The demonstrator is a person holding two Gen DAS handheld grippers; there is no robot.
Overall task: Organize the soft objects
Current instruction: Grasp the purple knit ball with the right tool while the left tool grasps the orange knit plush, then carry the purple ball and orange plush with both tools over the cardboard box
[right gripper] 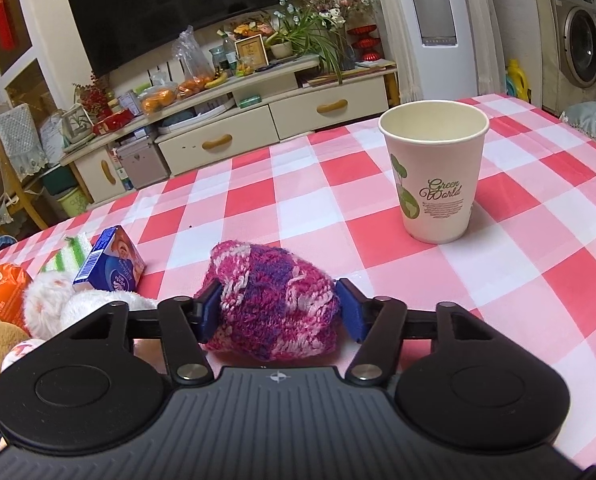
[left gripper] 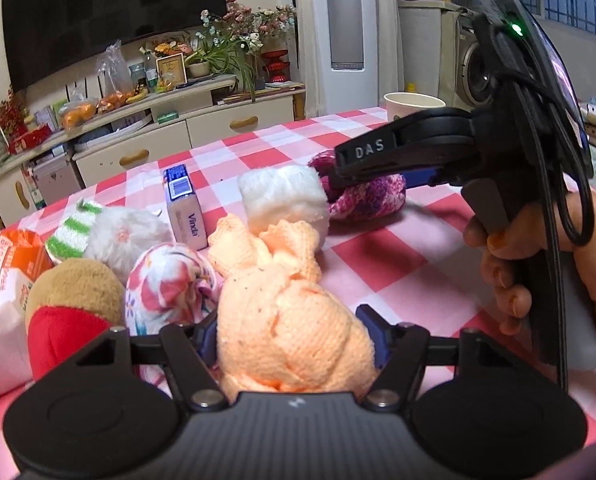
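A peach knitted bundle [left gripper: 293, 320] lies on the red-and-white checked table [left gripper: 398, 264], and my left gripper [left gripper: 289, 330] is shut on it, a blue pad pressing each side. Further back, a magenta and purple knitted bundle [right gripper: 273, 304] rests on the cloth with my right gripper [right gripper: 277, 310] shut on it; a hand holds that gripper [left gripper: 334, 178] in the left wrist view. Between the two bundles sits a white fluffy roll [left gripper: 283, 200]. A floral cloth ball [left gripper: 169, 284] touches the peach bundle's left side.
At the left are a white fluffy sock with green stripes [left gripper: 109, 232], a brown and red plush toy [left gripper: 73, 304], a Vinda tissue pack [left gripper: 183, 208] and an orange packet [left gripper: 5, 280]. A paper cup [right gripper: 434, 172] stands upright beyond the magenta bundle.
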